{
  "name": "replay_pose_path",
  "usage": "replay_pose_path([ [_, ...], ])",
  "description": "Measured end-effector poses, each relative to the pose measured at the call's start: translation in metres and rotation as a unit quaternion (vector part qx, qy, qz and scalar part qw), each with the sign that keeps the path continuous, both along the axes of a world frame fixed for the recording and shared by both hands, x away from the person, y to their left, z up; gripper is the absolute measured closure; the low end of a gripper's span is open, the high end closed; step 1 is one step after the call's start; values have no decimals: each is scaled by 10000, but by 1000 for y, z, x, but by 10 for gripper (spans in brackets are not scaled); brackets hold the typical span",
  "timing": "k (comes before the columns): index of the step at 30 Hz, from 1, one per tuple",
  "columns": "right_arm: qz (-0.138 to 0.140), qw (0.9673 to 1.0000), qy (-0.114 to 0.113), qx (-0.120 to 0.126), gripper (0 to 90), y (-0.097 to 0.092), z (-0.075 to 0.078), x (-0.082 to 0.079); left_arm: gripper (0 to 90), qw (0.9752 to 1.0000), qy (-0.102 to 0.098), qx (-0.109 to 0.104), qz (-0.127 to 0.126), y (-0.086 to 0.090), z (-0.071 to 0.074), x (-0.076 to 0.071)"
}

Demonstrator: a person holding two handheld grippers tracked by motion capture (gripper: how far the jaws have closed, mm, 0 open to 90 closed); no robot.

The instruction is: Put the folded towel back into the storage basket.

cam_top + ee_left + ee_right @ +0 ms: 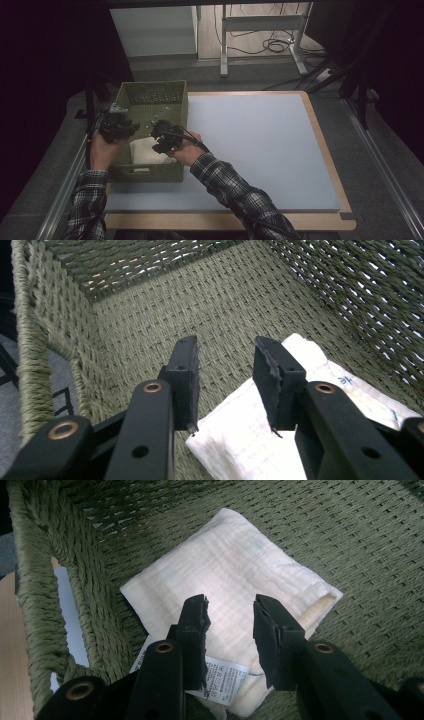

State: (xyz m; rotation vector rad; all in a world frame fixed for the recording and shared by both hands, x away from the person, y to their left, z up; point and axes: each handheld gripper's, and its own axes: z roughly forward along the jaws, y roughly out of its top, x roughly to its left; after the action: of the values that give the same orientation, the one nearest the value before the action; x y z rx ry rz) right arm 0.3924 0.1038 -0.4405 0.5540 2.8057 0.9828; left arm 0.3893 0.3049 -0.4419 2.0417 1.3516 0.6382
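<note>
Folded white cloth [230, 585] — laid flat in the green woven basket [177, 100] on the worktop [260, 145].
Left gripper [225, 375] and right gripper [230, 630] are held above it — fingers released, nothing clasped between them.

Place: a lab room set up for recording work at a table.
Table: a flat wooden board [327, 145] with a pale blue mat [260, 150] on top.
Sides: grey metal rails [385, 165] along the edges, dark black curtains [45, 55] around.
Behind: a white metal desk frame [262, 25] and loose black cables [272, 46] on the floor.
</note>
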Motion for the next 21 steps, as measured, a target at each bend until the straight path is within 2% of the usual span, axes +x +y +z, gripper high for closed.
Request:
replay_pose_path([
  [5, 26, 10000, -1, 91, 608, -3, 1, 1, 563, 10000, 36, 9, 11, -1, -2, 1],
  [14, 34, 9996, -12, 278, 532, -12, 7, -1, 555, 9999, 126, 117, -3, -1, -6, 5],
  [17, 3, 9993, 1, 374, 495, -16, 11, -2, 556, 9995, 266, 174, -39, -2, -7, 9],
  [21, -6, 9987, -71, 499, 480, -25, 16, -3, 563, 9972, 680, 312, -71, -2, -13, 18],
])
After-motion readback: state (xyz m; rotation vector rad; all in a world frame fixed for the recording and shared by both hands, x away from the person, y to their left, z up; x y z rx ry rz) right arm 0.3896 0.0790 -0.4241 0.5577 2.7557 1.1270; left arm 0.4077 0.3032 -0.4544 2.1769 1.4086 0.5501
